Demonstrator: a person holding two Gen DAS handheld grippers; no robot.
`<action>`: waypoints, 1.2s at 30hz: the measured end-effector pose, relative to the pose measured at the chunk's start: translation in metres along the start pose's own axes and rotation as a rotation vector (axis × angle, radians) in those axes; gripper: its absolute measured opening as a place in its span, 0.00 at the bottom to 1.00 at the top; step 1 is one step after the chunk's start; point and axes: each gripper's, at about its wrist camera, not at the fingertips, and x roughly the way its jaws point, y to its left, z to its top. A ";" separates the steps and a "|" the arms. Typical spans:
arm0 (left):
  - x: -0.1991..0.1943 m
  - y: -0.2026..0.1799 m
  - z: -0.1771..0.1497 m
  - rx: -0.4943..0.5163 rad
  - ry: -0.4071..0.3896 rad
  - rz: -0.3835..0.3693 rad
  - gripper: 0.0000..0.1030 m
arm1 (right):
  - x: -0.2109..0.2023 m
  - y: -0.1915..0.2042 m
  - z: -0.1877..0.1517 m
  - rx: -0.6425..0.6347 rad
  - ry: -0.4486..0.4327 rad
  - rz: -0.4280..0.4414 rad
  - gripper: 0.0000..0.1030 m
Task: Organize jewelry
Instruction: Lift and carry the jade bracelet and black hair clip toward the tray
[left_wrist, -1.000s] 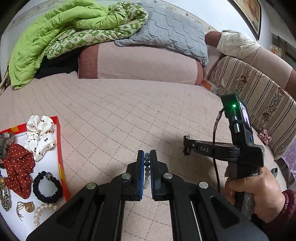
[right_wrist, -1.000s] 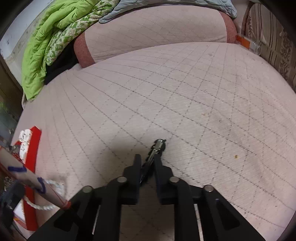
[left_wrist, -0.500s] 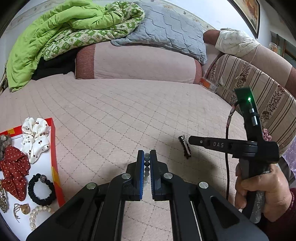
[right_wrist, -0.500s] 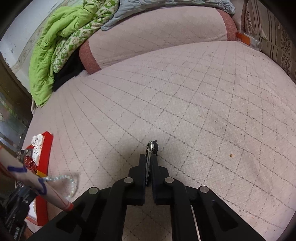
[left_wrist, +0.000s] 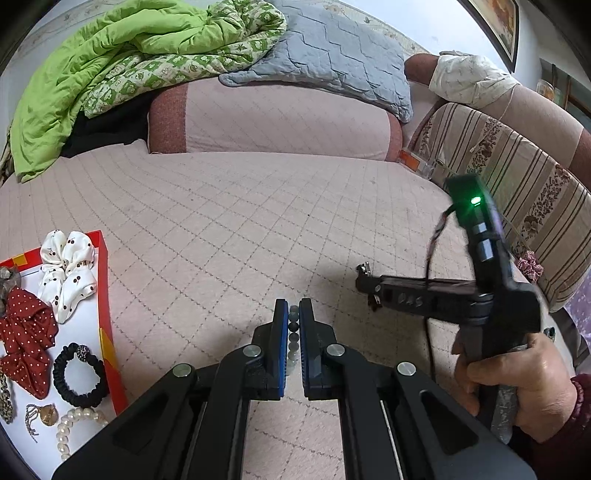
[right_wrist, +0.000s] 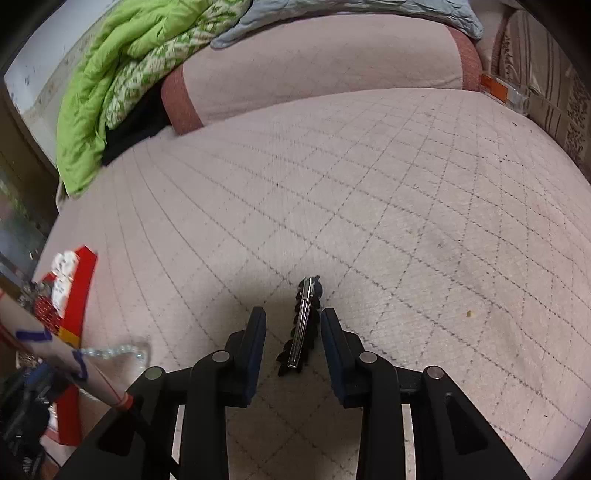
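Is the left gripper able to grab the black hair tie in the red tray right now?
Probably not: the left gripper is shut on a grey bead string, though the black hair tie lies uncovered in the red tray.

The right gripper (right_wrist: 293, 332) is opening its jaws over the pink quilted bedcover (right_wrist: 369, 192), and a black toothed hair clip (right_wrist: 303, 325) with a metal strip sits between the pads, touching neither. At the left edge a red tray (right_wrist: 79, 295) lies on the bedcover, with a strand of pale beads (right_wrist: 118, 350) hanging in front of it. A green blanket (right_wrist: 122, 74) is piled against a pink bolster (right_wrist: 317, 62) at the far side.
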 end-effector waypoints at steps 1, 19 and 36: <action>-0.001 0.000 0.000 0.001 0.000 0.001 0.05 | 0.005 0.001 -0.001 -0.008 0.018 -0.009 0.33; -0.015 0.002 0.001 -0.021 -0.040 0.000 0.05 | -0.033 0.019 0.002 -0.066 -0.114 0.137 0.12; -0.098 0.048 -0.011 -0.118 -0.165 0.088 0.05 | -0.068 0.101 -0.031 -0.192 -0.186 0.401 0.12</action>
